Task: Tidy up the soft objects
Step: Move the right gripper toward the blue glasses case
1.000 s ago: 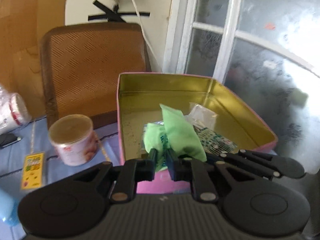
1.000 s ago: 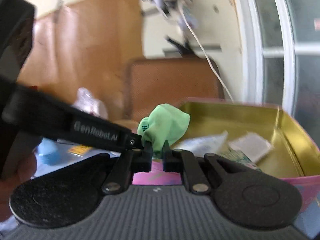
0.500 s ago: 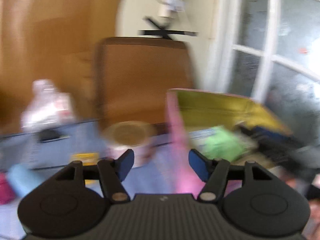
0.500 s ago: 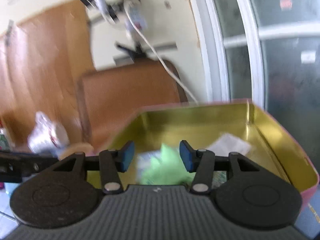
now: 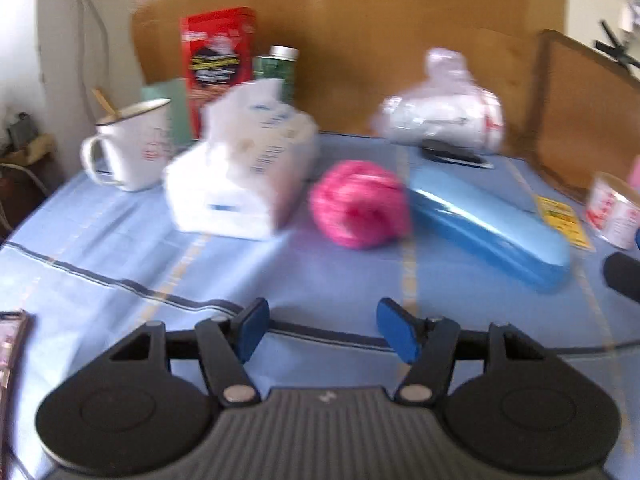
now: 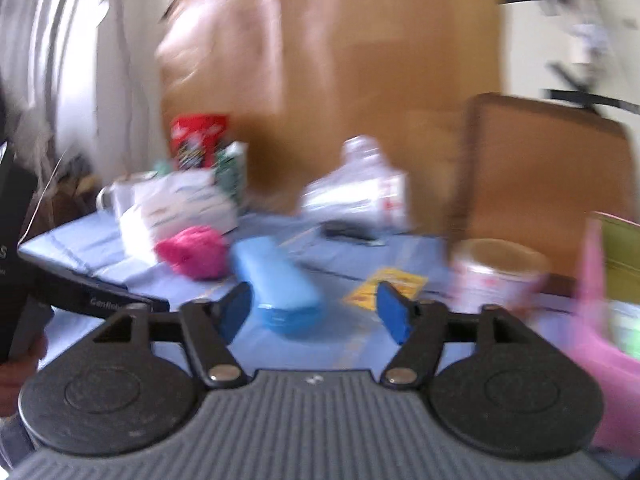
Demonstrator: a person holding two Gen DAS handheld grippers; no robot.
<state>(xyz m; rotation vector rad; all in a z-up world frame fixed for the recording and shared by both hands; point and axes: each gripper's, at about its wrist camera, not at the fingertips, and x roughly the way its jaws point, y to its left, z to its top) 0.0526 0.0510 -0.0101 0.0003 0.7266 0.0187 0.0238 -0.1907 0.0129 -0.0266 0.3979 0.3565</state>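
A pink fluffy ball (image 5: pixel 358 204) lies on the blue tablecloth (image 5: pixel 120 248), between a white tissue pack (image 5: pixel 240 168) and a blue case (image 5: pixel 484 220). My left gripper (image 5: pixel 320 330) is open and empty, pointing at the ball from a short way off. My right gripper (image 6: pixel 314 312) is open and empty; the ball (image 6: pixel 192 256) and the blue case (image 6: pixel 276 280) lie beyond it. The pink tin box (image 6: pixel 600 320) with a green soft thing (image 6: pixel 626 328) inside is at the right edge. Both views are blurred.
A white mug (image 5: pixel 128 144), a red box (image 5: pixel 218 64) and a green bottle (image 5: pixel 278 68) stand at the back left. A plastic bag (image 5: pixel 440 116), a black object (image 5: pixel 452 154), a yellow card (image 5: pixel 562 220), a small tub (image 6: pixel 496 276) and a brown chair back (image 6: pixel 548 176) are to the right.
Both grippers let go of the green soft thing, which stays in the pink tin. Both opened and swung left, now facing the pink ball and blue case.
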